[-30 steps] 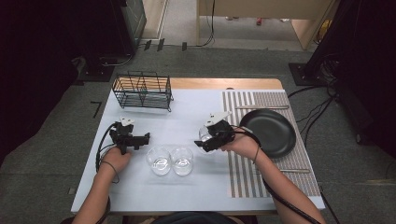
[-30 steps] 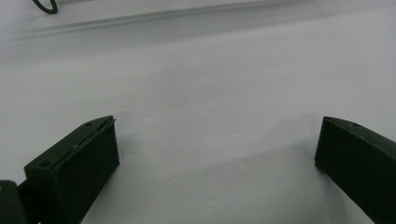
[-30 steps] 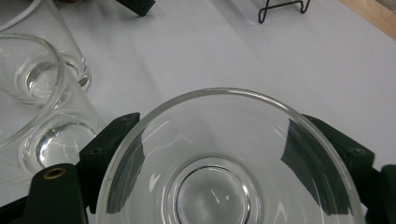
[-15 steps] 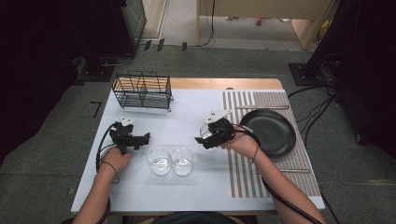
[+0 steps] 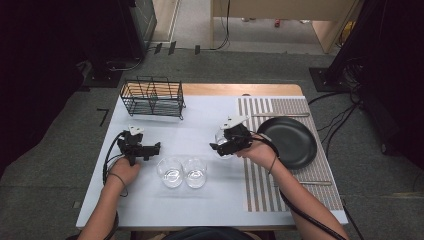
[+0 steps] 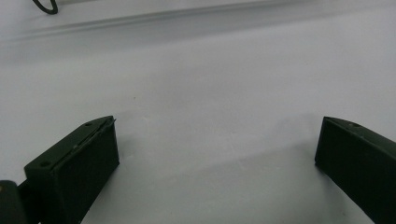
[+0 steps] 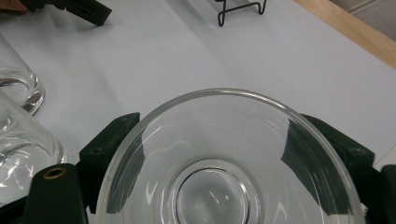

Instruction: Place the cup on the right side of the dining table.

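Far left, back of the table [image 5: 210, 120]: a black wire rack [image 5: 152, 96], open grid, slots empty, standing square on the pale smooth tabletop.

Nearer the front, the left gripper [image 5: 156, 146] lies low over bare tabletop, held in the left hand [image 5: 125, 170]. Jaws stand wide apart; in the left gripper view only the matte white surface lies between the two blocky black pads. Its black cable loops back along the forearm.

Just right of it, two clear glasses [image 5: 182, 172] stand upright, touching or nearly so, side by side. Thick round bases, smooth walls, both empty.

Centre-right: the right gripper [image 5: 219, 147], in the right hand [image 5: 257, 150], is clamped on a third clear glass [image 7: 224, 158]. In the right gripper view both black jaws press against the outside of its wall, left and right of the round rim. The camera looks straight into the mouth: thick circular base, nothing inside. From the high view this glass sits at the gripper's tip, just left of the mat [image 5: 265, 180]; whether it rests on the table or is lifted, cannot tell.

Right: a striped grey-and-white mat, ribbed weave. On it a black round pan [image 5: 292, 142], shallow, matte, empty.
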Tool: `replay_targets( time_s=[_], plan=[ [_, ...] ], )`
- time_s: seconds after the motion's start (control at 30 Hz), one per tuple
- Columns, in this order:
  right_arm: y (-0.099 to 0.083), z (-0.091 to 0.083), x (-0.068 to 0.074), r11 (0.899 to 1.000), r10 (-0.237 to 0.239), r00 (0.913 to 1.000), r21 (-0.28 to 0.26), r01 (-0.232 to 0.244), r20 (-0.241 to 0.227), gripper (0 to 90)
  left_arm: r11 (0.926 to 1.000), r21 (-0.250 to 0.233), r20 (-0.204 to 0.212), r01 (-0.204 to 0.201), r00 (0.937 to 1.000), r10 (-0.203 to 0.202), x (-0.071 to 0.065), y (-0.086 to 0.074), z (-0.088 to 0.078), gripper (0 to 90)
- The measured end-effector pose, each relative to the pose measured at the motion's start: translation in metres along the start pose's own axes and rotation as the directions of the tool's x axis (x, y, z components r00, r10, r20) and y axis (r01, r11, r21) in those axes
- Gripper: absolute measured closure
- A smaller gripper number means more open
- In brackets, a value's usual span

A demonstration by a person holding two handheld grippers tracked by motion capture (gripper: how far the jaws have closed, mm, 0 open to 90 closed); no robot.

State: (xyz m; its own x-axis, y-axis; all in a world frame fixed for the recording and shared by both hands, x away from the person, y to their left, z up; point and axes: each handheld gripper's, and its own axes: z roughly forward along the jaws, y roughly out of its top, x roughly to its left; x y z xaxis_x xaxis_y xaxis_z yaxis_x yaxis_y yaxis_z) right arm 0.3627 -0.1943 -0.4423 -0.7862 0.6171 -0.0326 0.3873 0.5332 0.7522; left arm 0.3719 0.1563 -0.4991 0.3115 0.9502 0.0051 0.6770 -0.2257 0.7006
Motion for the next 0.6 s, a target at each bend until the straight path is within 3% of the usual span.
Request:
replay_targets(
  time_s=[0.6],
  plan=[
    [0.0006, 0.0023, -0.0051, 1.0, 0.012, 0.9979, -0.015, -0.011, 0.064, 19.3, 1.0, -0.001, 0.0, 0.0, 1.0, 0.0, 0.0, -0.0001, 0.0, 0.0]
  ],
)
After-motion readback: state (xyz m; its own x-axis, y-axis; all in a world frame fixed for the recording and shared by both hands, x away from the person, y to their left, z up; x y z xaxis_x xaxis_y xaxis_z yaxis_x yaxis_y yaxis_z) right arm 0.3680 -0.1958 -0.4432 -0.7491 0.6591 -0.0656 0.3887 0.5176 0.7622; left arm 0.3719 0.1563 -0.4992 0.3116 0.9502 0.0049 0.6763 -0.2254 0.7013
